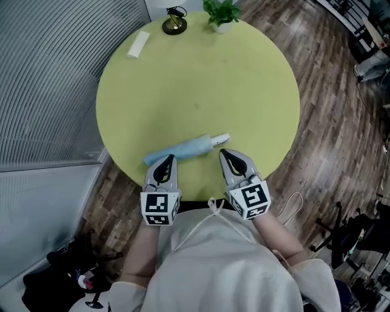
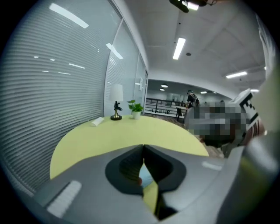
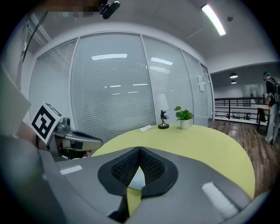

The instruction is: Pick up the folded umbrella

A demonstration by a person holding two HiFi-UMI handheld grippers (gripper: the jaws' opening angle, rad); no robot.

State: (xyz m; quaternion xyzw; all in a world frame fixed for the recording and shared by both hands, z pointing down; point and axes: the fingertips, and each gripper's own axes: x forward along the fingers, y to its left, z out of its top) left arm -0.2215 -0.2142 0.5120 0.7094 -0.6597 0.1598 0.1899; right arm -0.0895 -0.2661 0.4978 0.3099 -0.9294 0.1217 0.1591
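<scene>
The folded umbrella (image 1: pixel 181 150), light blue with a white handle end (image 1: pixel 220 139), lies across the near part of the round yellow-green table (image 1: pixel 201 85). My left gripper (image 1: pixel 167 159) is shut and empty, its tips just short of the umbrella's left half. My right gripper (image 1: pixel 224 153) is also shut and empty, its tips close below the handle end. In the left gripper view the jaws (image 2: pixel 143 147) meet, and a sliver of blue umbrella (image 2: pixel 147 176) shows through the gap beneath them. The right gripper view shows its jaws (image 3: pixel 139 150) meeting too, with pale umbrella (image 3: pixel 137 179) below.
At the table's far edge lie a white flat box (image 1: pixel 138 44), a small figurine on a gold base (image 1: pixel 175 24) and a potted plant (image 1: pixel 222 13). Blinds and glass walls stand to the left. Wood floor surrounds the table; a cable (image 1: pixel 294 204) lies at right.
</scene>
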